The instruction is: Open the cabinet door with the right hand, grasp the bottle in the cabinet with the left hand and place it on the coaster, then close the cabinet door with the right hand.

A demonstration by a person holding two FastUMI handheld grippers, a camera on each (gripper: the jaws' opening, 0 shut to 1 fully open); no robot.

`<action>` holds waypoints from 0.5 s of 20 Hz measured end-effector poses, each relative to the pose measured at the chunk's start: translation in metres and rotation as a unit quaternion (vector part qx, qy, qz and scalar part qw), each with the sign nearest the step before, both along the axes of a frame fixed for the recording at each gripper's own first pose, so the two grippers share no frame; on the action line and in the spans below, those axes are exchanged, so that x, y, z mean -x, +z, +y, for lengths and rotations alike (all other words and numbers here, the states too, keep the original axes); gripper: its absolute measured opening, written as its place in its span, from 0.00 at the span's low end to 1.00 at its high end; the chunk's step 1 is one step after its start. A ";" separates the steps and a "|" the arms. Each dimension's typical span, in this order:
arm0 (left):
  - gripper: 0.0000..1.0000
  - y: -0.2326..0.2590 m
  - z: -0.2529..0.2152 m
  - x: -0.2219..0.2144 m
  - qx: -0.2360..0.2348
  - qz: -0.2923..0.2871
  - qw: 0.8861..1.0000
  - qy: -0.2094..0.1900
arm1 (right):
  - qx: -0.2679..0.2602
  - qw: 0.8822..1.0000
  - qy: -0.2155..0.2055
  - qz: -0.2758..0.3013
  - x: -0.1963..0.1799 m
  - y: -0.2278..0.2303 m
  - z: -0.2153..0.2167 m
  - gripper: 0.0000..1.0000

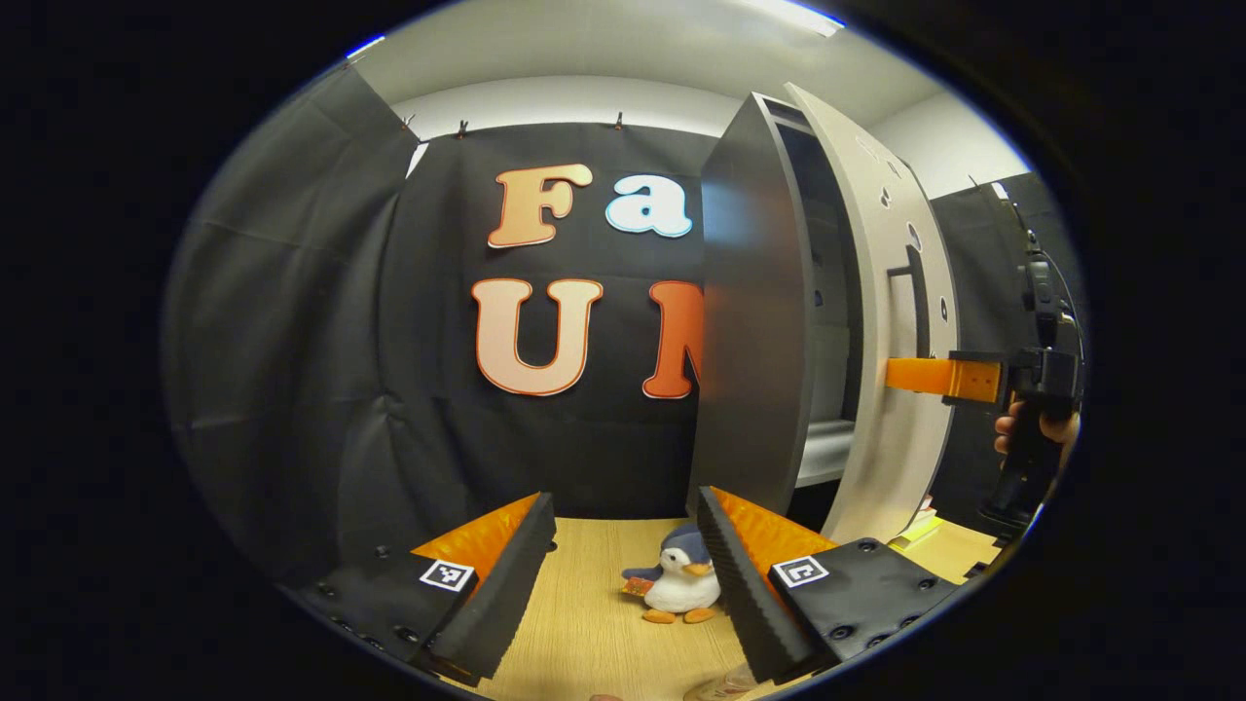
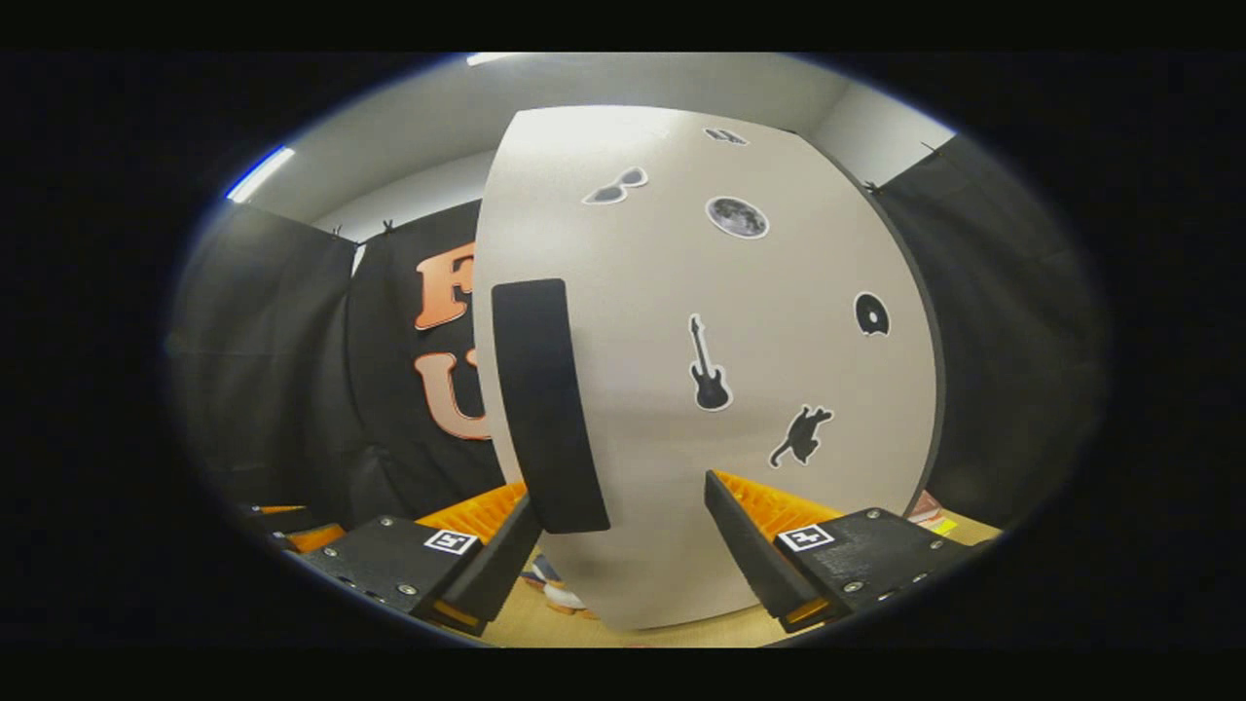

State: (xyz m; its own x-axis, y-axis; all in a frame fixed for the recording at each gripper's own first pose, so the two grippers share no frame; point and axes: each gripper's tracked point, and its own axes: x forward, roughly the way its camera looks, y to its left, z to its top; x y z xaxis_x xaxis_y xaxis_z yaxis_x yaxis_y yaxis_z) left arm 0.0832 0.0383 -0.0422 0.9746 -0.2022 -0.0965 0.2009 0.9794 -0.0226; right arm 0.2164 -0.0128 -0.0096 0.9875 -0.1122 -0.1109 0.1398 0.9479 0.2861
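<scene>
In the left gripper view, the left gripper (image 1: 623, 565) hovers above the wooden worktop (image 1: 584, 623) with its jaws spread wide and nothing between them; a small penguin plush toy (image 1: 681, 584) lies on the worktop in the gap beyond the fingertips, apart from both. Ahead and to the right stands the cabinet (image 1: 759, 312), its dark grey side panel facing the camera, and the pale cabinet door (image 1: 905, 321) is swung partly open, so that a slice of the shadowed interior and a light shelf edge show between door and carcass. The bottle cannot be made out in that dark opening, and the coaster is not identifiable either. At the door's outer face, the right gripper (image 1: 925, 375) reaches in from the right, its orange finger lying level against the door beside the dark door handle (image 1: 915, 302), with a hand (image 1: 1037, 433) gripping the black body behind it. In the right gripper view, the door fills the middle, dotted with small black stickers (image 2: 711, 375), and the handle (image 2: 545, 404) rises as a black bar directly above the left finger of the right gripper (image 2: 618, 540). Its jaws stand wide apart, the handle's lower end near the left finger; whether that finger actually touches the handle cannot be told.
</scene>
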 end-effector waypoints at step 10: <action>0.96 -0.003 -0.001 -0.016 0.013 0.006 1.000 -0.003 | -0.027 1.000 0.000 0.011 -0.006 -0.005 0.004 0.96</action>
State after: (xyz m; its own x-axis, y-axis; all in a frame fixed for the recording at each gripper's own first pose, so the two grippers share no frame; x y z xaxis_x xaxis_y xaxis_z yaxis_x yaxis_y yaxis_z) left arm 0.0992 0.0368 -0.0448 0.9721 -0.2104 -0.1036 0.2061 0.9772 -0.0505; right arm 0.2222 -0.0091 -0.0150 0.9849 -0.1052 -0.1375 0.1461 0.9311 0.3343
